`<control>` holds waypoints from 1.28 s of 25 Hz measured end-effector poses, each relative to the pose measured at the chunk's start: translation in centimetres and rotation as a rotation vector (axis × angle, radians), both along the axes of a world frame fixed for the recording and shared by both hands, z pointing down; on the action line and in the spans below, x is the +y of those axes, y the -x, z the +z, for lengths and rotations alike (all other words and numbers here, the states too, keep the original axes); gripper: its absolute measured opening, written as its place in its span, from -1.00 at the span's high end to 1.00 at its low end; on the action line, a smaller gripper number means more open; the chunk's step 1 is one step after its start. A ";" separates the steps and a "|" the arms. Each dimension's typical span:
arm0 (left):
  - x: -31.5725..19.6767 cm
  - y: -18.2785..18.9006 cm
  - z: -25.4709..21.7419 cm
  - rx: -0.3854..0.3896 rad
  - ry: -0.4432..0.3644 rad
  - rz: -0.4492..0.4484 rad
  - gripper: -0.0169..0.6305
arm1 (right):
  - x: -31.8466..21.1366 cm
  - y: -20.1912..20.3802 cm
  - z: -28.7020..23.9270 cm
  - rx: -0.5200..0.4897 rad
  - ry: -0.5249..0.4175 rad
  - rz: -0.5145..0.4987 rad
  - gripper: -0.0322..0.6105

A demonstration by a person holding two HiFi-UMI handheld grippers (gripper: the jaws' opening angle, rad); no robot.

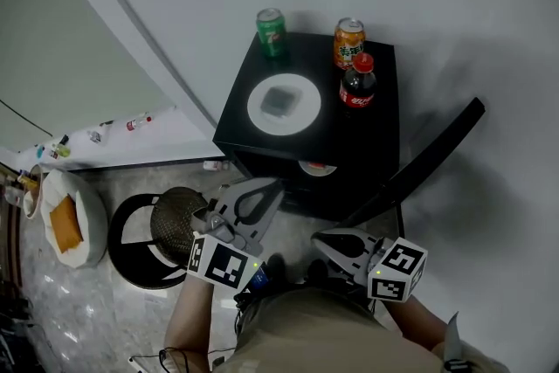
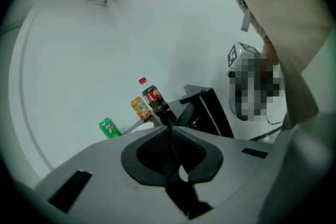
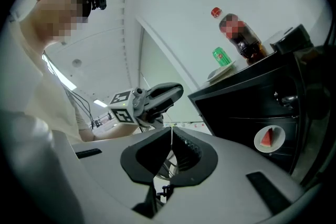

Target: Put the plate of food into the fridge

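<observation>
Tally. Fridge (image 1: 377,146): one, black. Cans: two, a green can (image 1: 271,31) and an orange can (image 1: 348,42). Bottle (image 1: 358,83): one, dark, red cap. Plates: two, the top plate (image 1: 258,106) on the fridge, the inner plate (image 3: 278,142) inside it. Grippers: two, left gripper (image 1: 272,188) and right gripper (image 1: 320,238).

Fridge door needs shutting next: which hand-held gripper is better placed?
Right, probably. The right hand-held gripper, shut and empty, hangs nearest the open door; the left hand-held gripper is farther over.
</observation>
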State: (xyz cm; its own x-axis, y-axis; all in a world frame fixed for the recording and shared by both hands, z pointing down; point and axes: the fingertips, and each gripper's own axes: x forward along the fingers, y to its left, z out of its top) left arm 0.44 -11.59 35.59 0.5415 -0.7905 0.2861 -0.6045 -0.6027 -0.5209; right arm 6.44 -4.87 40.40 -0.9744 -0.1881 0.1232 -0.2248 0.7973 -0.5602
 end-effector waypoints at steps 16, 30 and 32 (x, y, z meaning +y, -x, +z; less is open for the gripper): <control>-5.5 2.3 1.3 -0.195 0.024 0.153 0.13 | -2.6 1.6 0.3 0.038 -0.001 0.123 0.83; -8.7 1.9 3.8 -0.358 0.043 0.294 -0.03 | -4.5 3.0 0.5 0.097 -0.023 0.211 0.83; -8.8 1.6 4.1 -0.378 0.049 0.316 -0.03 | -4.7 3.0 0.5 0.098 -0.021 0.220 0.83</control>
State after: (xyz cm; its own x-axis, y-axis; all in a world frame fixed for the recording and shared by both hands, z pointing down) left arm -1.19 -20.39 39.69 0.6036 -0.5856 0.5411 -0.1628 -0.7549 -0.6353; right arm 3.49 -9.58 40.92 -0.8930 -0.3983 0.2095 -0.4473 0.7341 -0.5110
